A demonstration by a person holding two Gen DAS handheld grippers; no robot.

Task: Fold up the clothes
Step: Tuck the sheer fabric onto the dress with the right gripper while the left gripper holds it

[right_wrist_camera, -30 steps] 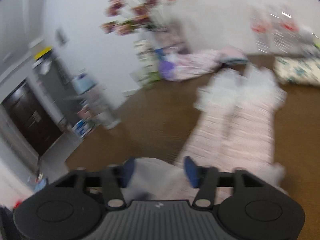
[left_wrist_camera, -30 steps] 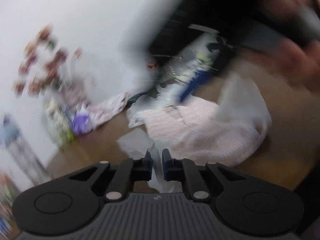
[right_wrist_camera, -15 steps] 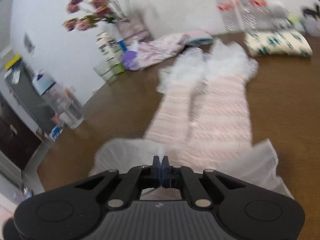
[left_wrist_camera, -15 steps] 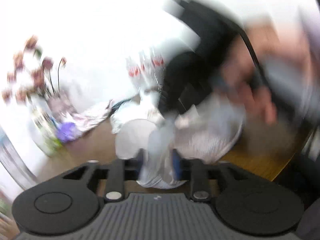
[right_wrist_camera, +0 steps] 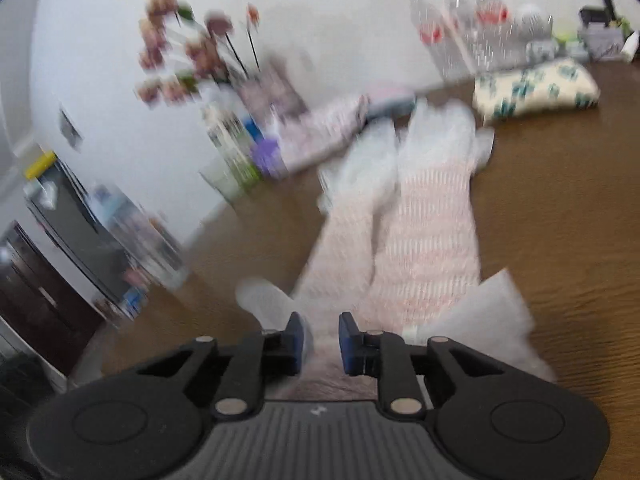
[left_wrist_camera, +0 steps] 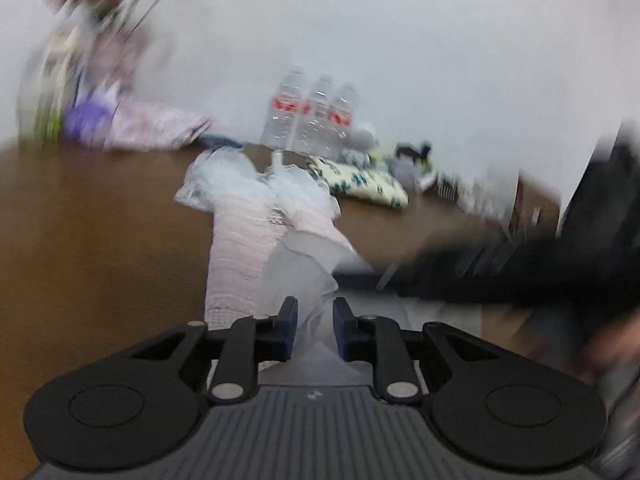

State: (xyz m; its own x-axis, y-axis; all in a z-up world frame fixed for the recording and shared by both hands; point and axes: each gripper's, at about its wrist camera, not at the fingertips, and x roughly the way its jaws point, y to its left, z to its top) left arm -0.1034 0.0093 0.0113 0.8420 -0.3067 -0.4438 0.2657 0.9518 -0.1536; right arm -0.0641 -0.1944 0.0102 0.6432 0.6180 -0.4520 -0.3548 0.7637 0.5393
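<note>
A pink ribbed garment (left_wrist_camera: 240, 248) with sheer white frilled ends lies stretched away from me on the brown table (left_wrist_camera: 100, 220). My left gripper (left_wrist_camera: 314, 328) is at its near end. Its jaws are closing with a fold of sheer white fabric running between them, and a gap still shows at the pads. In the right wrist view the same garment (right_wrist_camera: 424, 240) runs up the middle. My right gripper (right_wrist_camera: 320, 340) hovers low over its near end. Those jaws are opening, with pink cloth seen through the gap and nothing pinched. Both views are motion-blurred.
Water bottles (left_wrist_camera: 316, 116) stand against the white wall at the table's back. A folded floral cloth (left_wrist_camera: 360, 184) lies beside them, and a patterned pink cloth (left_wrist_camera: 152, 128) and a vase of flowers (right_wrist_camera: 192, 52) at the back left. A dark blurred arm (left_wrist_camera: 520, 272) crosses the right.
The left view rolled from tilted to level and now faces along the garment. The right gripper shut at the garment's near end, then parted again, and sank closer to the cloth.
</note>
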